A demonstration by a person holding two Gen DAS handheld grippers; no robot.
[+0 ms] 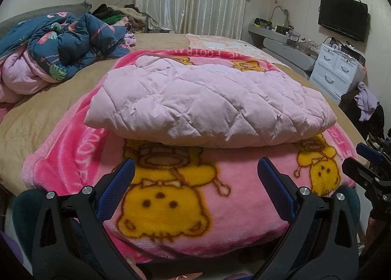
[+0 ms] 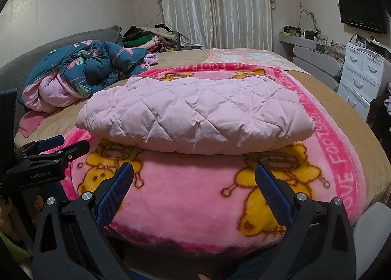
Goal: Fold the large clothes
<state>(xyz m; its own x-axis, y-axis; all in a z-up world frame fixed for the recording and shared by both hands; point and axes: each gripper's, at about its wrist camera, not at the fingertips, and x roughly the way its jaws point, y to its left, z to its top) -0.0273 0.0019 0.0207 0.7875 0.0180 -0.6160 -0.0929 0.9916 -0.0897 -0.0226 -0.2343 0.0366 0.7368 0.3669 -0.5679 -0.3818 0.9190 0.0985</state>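
Left wrist view: folded pale-pink quilted jacket (image 1: 207, 101) sits on the fuzzy pink cartoon-bear blanket (image 1: 185, 197) on the bed. Left tongs (image 1: 195, 184) and right tongs (image 2: 194, 187) both spread wide, gripping nothing.

dim warm indoor light, soft shadows, sharp centre, heavy fisheye bending, dark corners
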